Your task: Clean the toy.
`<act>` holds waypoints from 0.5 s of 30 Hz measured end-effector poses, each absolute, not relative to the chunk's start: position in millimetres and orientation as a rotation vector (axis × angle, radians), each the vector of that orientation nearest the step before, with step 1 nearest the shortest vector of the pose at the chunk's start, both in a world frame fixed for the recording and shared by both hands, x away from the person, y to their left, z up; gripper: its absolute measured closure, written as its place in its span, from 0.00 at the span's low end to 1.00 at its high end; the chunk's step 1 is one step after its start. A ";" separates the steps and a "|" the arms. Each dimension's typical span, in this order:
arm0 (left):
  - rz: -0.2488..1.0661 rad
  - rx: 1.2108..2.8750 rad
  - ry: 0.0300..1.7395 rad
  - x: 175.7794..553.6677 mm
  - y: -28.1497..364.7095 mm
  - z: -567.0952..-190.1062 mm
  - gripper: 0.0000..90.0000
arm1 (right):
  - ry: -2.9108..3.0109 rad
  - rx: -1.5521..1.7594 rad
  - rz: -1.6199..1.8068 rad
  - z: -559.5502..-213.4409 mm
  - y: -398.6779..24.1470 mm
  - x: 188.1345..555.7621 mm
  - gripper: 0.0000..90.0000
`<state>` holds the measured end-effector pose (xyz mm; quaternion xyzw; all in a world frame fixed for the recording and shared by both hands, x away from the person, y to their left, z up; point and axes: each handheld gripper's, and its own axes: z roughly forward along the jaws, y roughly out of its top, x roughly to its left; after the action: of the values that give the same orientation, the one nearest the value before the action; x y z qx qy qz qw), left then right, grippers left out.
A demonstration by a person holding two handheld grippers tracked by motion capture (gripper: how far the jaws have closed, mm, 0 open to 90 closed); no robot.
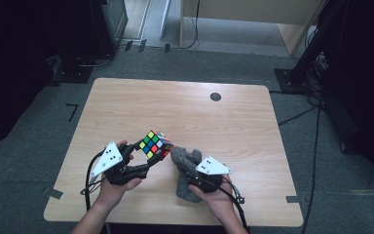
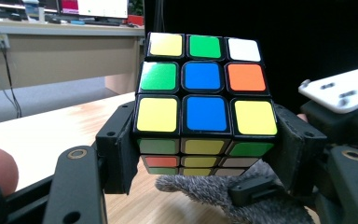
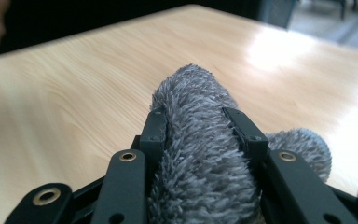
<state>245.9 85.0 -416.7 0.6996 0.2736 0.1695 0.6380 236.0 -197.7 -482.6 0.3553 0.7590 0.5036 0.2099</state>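
Two grips: left gripper (image 1: pixel 143 157) clamps the cube (image 1: pixel 155 144) at centre; right gripper (image 1: pixel 187 165) pinches the cloth (image 1: pixel 184 183) just beside, lower right.

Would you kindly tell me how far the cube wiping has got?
Done: the left hand-held gripper has the puzzle cube clamped and lifted off the table. In hand: the right hand-held gripper holds the grey fluffy cloth just beside the cube. Left: probably the wiping itself.

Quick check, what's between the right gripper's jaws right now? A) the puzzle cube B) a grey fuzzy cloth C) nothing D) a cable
B: in the right gripper view the grey fuzzy cloth bulges up between the two black jaws of the right gripper, while the cube sits clamped in the left gripper.
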 end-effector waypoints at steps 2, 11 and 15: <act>0.387 1.599 0.627 246.5 85.3 -417.4 0.38 | 2.104 1.030 1.376 -486.4 -203.1 239.4 0.64; 0.358 1.609 0.645 248.8 84.3 -419.3 0.38 | 2.011 0.995 1.440 -460.2 -206.4 233.1 0.20; 0.282 1.607 0.653 250.5 81.3 -421.1 0.38 | 2.039 0.863 1.494 -448.2 -194.5 222.3 0.16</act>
<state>250.5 81.3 -421.1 0.7042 0.2860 0.1233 0.6381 222.3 -194.5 -448.2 0.3142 0.7423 0.5439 0.2334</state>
